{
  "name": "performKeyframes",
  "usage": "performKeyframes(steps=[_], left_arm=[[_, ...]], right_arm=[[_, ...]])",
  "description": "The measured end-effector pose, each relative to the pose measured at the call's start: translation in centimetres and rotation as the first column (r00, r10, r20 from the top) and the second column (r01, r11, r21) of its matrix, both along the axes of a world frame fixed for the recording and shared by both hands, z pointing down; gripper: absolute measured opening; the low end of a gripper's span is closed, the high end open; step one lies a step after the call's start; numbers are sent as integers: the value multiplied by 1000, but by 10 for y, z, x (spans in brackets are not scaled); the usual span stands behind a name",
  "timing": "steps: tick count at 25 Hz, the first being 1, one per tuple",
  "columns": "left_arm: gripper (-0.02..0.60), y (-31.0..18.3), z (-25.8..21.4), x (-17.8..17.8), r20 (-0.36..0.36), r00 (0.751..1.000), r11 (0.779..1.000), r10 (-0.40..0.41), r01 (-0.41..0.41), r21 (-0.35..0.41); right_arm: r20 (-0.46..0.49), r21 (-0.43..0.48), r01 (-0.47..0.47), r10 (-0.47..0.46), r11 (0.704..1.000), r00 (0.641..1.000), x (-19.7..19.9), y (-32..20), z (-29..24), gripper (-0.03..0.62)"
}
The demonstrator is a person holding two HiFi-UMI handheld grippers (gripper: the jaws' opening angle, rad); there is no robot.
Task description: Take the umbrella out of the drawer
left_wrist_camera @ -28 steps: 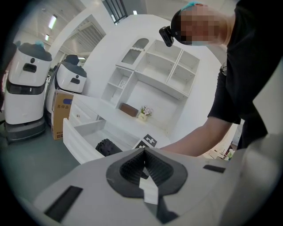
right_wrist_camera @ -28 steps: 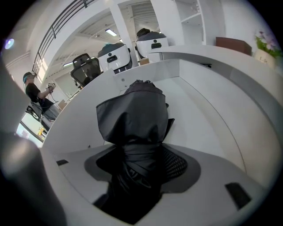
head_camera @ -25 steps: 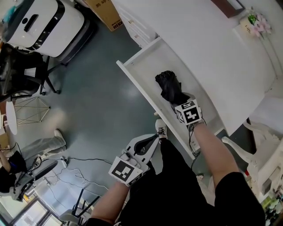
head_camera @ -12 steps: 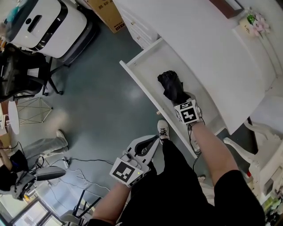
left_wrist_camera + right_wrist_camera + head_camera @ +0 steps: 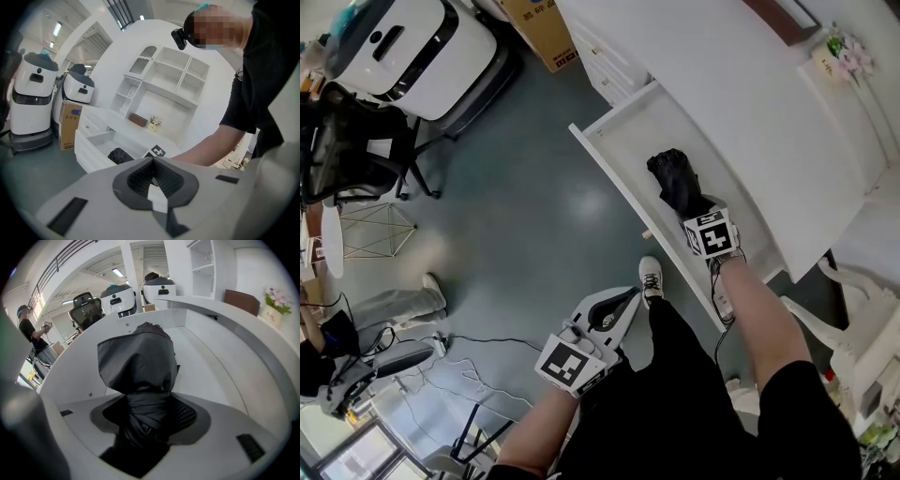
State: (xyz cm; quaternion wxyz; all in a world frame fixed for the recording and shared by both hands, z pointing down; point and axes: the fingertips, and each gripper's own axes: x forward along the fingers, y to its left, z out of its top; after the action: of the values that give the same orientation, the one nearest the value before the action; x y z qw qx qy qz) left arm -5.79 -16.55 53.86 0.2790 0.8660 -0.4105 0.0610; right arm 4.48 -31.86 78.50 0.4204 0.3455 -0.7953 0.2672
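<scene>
The right claw (image 5: 144, 417) points down into the open white drawer (image 5: 619, 131). Its two jaws stand wide, one on each side of the black umbrella (image 5: 138, 363). The jaws have just been closing in a little, with the thin wrapped part of the umbrella between them, but the pads do not look as if they squeeze it yet. The umbrella is folded up and lies on the drawer floor, and its fat end sticks out past the claw's tips. On top of this claw sits a cube (image 5: 711, 234) with black and white square marks. Far ahead of the claw and off to its right, on the white counter (image 5: 750, 112), stand a little pot of pink flowers (image 5: 273, 310) (there is writing on the pot, too small to read) and a brown box (image 5: 241, 300). The left claw (image 5: 152, 180) is well apart from the drawer, beside the person's leg (image 5: 694, 394). Its jaws are shut together with nothing between them. It has a marked cube (image 5: 572, 364) too. Ahead of the left claw and to its left, a cardboard box (image 5: 70, 126) stands on the floor (image 5: 534, 216). It has a blue label whose words are too blurry to read. Next to it are two big white machines (image 5: 30, 101).
</scene>
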Motion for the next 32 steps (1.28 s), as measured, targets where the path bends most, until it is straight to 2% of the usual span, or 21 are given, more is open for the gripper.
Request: performKeyframes(steps=[5,10,17,19,26,32], left_arm=[[3,12,-4,-6,-4,1000,1000,24,-24,1],[3,19,-14,-8,-13,999,998,53,-52,34],[3,41,-32,-14,4,994,992,113,-114,55],[3,48,-40,-20,15,992,990,127,-128,61],[3,69,-66,-31,-24,986,980,166,-162,119],[3,95,-91,-55,-22,989,980,145,-141,139]], right_arm=[[36,41,-47,45,998,998,3,7,-27,249],[65,87,-89,84,992,994,5,12,-59,249],[130,163,-181,161,970,978,13,28,-121,249],[151,182,-214,188,960,971,16,37,-141,249],[237,275,-328,267,904,934,30,68,-214,249],[351,319,-400,285,859,892,17,115,-281,249]])
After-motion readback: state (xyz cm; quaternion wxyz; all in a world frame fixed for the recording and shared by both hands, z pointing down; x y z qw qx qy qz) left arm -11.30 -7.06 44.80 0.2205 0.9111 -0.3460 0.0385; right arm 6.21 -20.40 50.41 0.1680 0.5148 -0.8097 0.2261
